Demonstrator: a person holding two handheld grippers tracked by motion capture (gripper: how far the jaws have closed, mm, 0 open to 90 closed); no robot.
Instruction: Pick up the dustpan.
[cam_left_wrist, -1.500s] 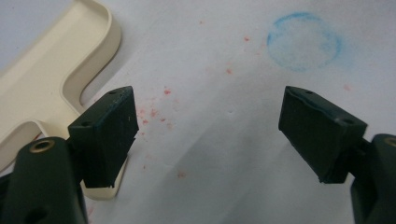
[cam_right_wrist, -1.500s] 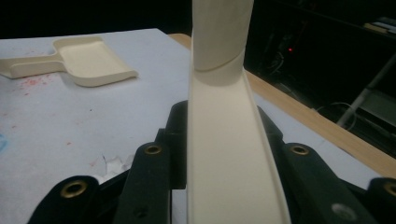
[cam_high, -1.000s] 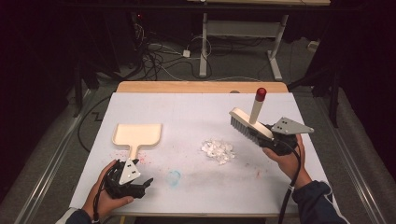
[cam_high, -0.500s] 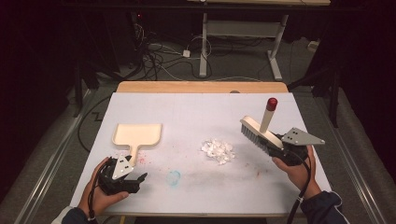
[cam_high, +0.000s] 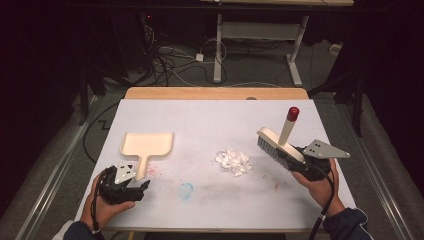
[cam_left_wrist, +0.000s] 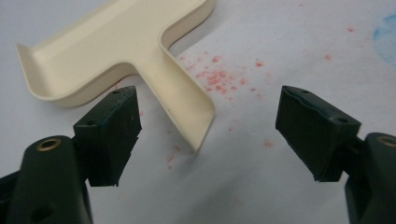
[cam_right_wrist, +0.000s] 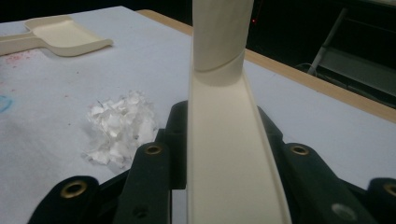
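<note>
Cream plastic dustpan lay at centre-left of the high view, its handle's long axis running down toward the left gripper, whose jaws gaped empty astride its tip. Right gripper sat clamped on the brush, just right of the white scraps.

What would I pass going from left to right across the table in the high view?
Left gripper → cream dustpan → blue smudge → pile of white scraps → brush → right gripper.

White-topped table, red specks, blue smudge, floor cables, desk frame behind
</note>
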